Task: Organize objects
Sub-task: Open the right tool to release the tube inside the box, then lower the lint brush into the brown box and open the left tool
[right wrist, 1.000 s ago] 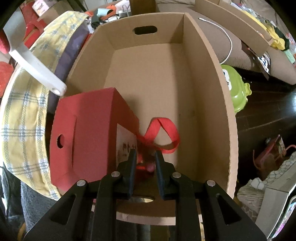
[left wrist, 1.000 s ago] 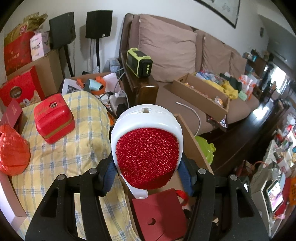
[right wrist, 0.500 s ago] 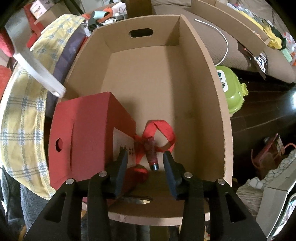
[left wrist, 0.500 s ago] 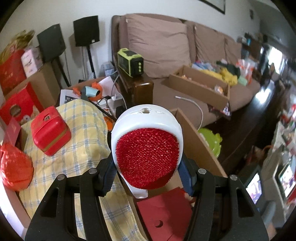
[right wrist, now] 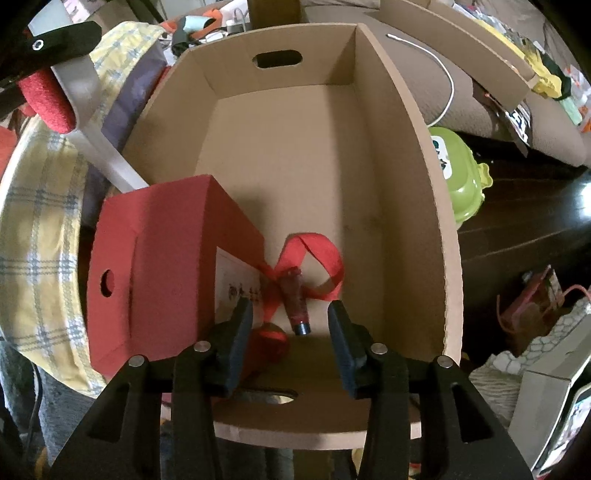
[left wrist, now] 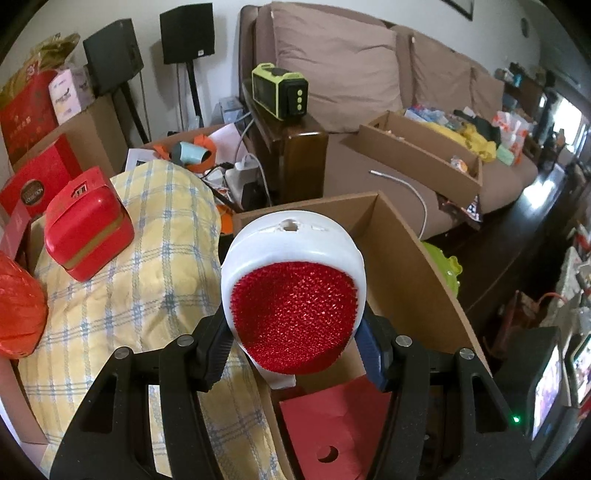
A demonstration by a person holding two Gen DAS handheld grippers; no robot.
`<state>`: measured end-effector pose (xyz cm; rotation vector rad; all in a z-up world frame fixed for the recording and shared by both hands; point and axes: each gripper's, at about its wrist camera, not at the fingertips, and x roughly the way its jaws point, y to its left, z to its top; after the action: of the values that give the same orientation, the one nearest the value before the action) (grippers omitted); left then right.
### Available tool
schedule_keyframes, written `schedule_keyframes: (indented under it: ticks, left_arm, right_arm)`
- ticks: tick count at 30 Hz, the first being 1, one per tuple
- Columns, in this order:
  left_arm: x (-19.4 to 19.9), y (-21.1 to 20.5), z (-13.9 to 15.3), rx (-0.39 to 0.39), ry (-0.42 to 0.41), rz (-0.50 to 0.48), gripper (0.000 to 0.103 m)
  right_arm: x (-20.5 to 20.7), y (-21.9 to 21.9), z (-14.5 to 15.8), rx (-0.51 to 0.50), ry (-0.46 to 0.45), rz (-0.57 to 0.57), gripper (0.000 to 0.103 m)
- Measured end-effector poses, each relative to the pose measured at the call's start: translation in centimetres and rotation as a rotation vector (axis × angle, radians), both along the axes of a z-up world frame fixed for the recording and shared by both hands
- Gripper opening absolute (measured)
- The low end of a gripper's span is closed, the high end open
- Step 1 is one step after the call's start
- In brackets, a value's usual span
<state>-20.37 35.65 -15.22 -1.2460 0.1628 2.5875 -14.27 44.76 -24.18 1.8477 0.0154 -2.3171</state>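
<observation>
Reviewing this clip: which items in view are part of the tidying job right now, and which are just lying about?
In play:
- white brush with red bristles, clamped in the left gripper
- cardboard box
- red carton inside it
- red ribbon item under the open right gripper

Lying about:
- red case
- green radio
- speakers

Cardboard box (right wrist: pixel 413 155) sat below my right jaws; gift box (right wrist: pixel 155 266) stood in its near-left corner, small tube (right wrist: pixel 295 310) lay just right of it on the floor. Checked blanket (left wrist: pixel 147 280) lay left of the box, sofa (left wrist: pixel 369 92) behind.
</observation>
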Motion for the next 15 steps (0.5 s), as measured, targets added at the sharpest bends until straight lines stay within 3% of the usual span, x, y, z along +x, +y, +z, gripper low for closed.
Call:
schedule_keyframes:
  ticks: [15]
  left_arm:
    - [0.9, 1.3, -2.1, -0.027, -0.035, -0.016, 0.057]
  right_arm:
    - [0.1, 0.0, -0.3, 0.021, -0.007, 0.011, 0.046]
